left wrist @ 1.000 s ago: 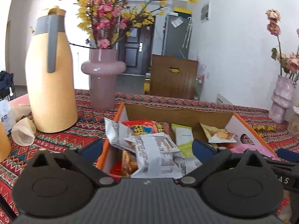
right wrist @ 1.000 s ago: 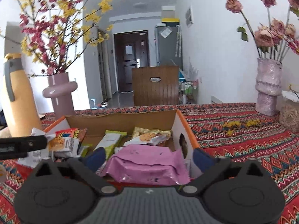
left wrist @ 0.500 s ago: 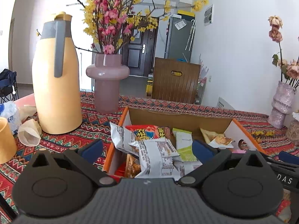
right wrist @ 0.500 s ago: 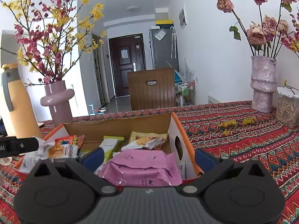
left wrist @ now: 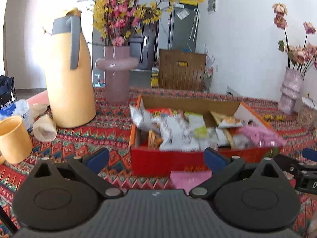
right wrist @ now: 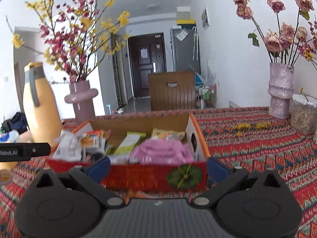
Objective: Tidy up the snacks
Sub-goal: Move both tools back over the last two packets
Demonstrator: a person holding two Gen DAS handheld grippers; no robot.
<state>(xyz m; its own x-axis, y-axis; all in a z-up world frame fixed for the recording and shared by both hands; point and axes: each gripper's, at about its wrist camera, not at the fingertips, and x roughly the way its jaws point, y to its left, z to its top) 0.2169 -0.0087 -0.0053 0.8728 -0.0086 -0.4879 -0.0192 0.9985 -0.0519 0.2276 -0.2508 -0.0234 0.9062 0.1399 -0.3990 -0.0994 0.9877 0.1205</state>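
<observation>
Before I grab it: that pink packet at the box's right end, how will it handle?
The pink packet looks crumpled and puffy, so probably floppy and light. It lies loosely on top of other snacks in the box, so likely to lift free. Film may crinkle or slip between pads.

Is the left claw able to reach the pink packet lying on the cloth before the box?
Probably yes: the left claw is open, and the pink packet lies uncovered near its right finger.
</observation>
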